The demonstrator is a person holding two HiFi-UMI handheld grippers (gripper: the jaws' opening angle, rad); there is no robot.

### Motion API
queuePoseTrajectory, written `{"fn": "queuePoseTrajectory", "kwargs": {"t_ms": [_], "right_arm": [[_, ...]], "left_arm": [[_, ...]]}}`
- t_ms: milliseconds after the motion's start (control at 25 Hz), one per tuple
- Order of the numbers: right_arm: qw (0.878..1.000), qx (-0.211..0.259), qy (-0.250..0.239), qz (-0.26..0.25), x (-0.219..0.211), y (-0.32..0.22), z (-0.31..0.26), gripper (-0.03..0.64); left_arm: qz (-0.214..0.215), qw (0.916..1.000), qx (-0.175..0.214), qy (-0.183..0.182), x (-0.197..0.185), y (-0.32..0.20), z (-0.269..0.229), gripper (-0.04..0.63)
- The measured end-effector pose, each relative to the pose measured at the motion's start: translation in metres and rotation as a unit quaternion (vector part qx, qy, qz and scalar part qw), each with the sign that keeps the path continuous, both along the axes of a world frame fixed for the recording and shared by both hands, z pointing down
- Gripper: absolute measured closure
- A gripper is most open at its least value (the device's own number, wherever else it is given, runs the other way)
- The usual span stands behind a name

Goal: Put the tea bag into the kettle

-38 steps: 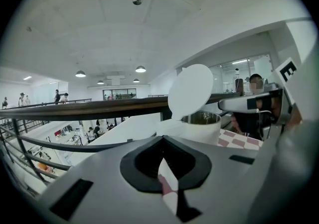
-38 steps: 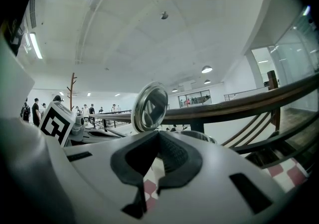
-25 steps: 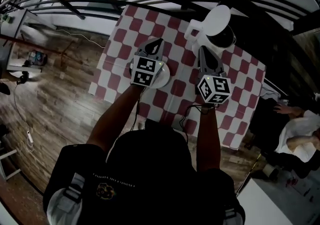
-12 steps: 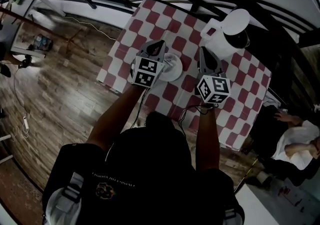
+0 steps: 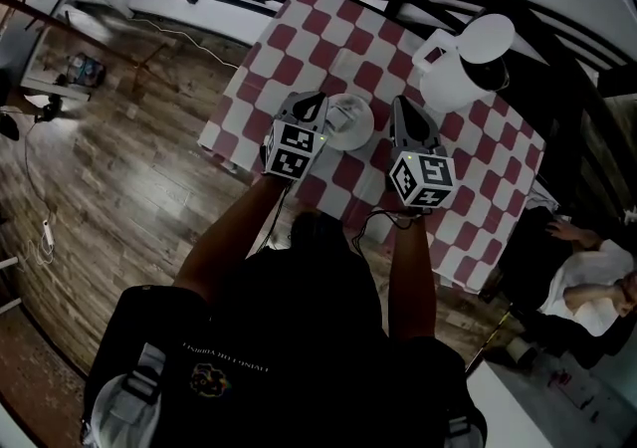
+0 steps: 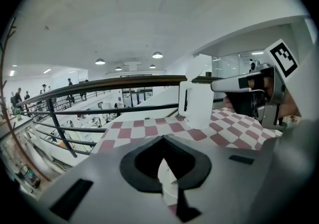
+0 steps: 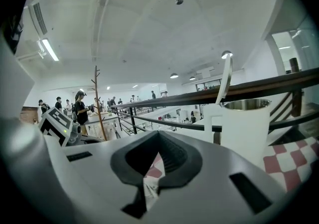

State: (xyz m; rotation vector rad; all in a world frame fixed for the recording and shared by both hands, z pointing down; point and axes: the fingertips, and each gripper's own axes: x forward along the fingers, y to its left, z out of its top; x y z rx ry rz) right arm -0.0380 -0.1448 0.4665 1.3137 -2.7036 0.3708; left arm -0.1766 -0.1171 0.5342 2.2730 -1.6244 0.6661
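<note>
Left hand-held gripper (image 5: 312,100), jaws together, empty, has shifted beside plate (image 5: 367,123). Tea bag (image 5: 338,117) lies there, near surface (image 5: 299,38) near edge. Right hand-held gripper (image 5: 402,106) likewise closed. Kettle (image 5: 463,68) lid up; pickup pending.

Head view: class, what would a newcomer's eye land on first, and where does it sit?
The red-and-white checkered tablecloth fills the middle. A white kettle with its lid flipped up stands at its far right, and a white saucer lies between the left tool and right tool.
</note>
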Motion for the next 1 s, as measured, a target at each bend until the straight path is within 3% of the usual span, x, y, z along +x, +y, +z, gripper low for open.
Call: {"fn": "queuePoseTrajectory", "kwargs": {"t_ms": [480,760,800,1000], "right_arm": [[0.999,-0.033,0.014,-0.012,-0.005,0.013,0.034,0.604],[0.999,-0.042,0.010,-0.008,0.007,0.011,0.042,0.604],[0.999,-0.043,0.009,-0.007,0.008,0.010,0.042,0.604],[0.999,-0.046,0.005,-0.004,0.014,0.006,0.045,0.604]], "left_arm": [[0.020,0.9979,-0.062,-0.004,0.014,0.024,0.060,0.592],[0.034,0.9910,-0.126,-0.030,0.023,0.036,0.104,0.587],[0.039,0.9898,-0.132,-0.035,0.025,0.037,0.108,0.542],[0.073,0.9832,-0.134,-0.100,0.029,0.035,0.119,0.465]]}}
